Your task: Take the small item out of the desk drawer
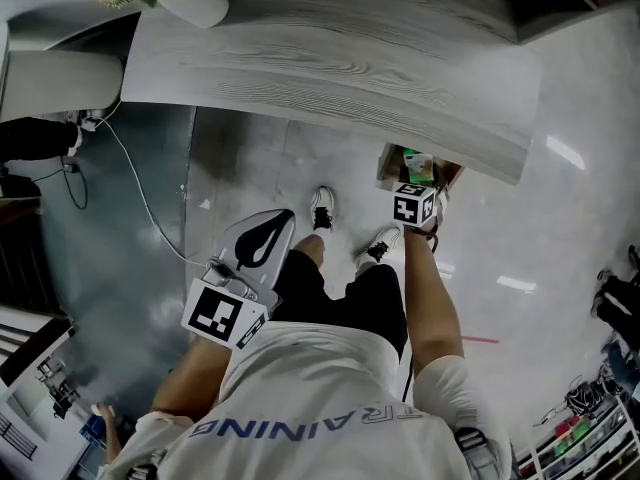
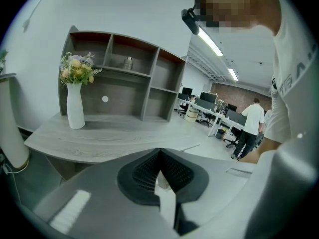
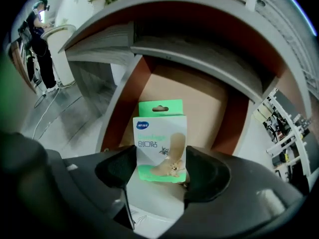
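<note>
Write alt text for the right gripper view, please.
A green-and-white plaster box sits between the pads of the right gripper, which touch its two sides. Behind it is an open drawer with brown walls, under a grey desk.

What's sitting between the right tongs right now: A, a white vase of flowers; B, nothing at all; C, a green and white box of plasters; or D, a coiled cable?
C: the right gripper view shows the plaster box standing upright between the pads of the right tongs, with the open drawer behind it.
</note>
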`<state>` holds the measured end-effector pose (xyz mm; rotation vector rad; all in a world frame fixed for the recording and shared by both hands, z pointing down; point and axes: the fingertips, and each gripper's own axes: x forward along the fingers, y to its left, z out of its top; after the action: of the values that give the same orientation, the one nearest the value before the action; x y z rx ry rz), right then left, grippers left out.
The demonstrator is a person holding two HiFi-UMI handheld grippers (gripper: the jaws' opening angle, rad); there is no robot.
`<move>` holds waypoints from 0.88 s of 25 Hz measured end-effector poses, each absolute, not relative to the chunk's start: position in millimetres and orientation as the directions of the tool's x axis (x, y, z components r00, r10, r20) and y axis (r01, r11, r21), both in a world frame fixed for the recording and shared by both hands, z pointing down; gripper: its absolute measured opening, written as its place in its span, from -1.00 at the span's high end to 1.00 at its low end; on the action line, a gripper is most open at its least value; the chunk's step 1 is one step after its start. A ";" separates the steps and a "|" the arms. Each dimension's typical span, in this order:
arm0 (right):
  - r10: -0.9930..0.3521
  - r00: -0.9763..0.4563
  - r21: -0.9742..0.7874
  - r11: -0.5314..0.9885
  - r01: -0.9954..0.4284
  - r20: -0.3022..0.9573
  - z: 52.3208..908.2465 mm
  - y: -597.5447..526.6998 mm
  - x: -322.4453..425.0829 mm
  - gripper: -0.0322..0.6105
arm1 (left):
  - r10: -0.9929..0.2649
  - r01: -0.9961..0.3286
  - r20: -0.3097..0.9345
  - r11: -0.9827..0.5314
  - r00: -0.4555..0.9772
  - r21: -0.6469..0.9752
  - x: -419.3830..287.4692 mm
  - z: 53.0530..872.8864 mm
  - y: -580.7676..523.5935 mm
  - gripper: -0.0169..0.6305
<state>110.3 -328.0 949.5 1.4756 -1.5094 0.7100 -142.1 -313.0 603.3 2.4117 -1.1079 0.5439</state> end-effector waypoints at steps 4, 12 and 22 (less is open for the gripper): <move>-0.516 0.060 0.160 0.150 -0.976 0.854 913.9 -315.9 110.5 -0.09 | -0.623 -0.771 0.478 -0.599 0.619 0.218 -126.9 583.9 -311.6 0.94; -0.607 -0.031 0.087 0.164 -0.983 0.794 818.7 -271.5 86.0 -0.10 | -0.621 -0.729 0.397 -0.642 0.676 0.236 -106.3 538.8 -296.9 0.94; -0.821 -0.088 0.033 0.129 -0.991 0.564 613.7 -262.3 105.4 -0.10 | -0.615 -0.660 0.249 -0.728 0.749 0.188 -63.6 469.2 -282.0 0.94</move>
<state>105.4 -262.3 613.7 1.7419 -1.9637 0.5025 -63.6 -282.0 469.2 2.6842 -0.9982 0.2459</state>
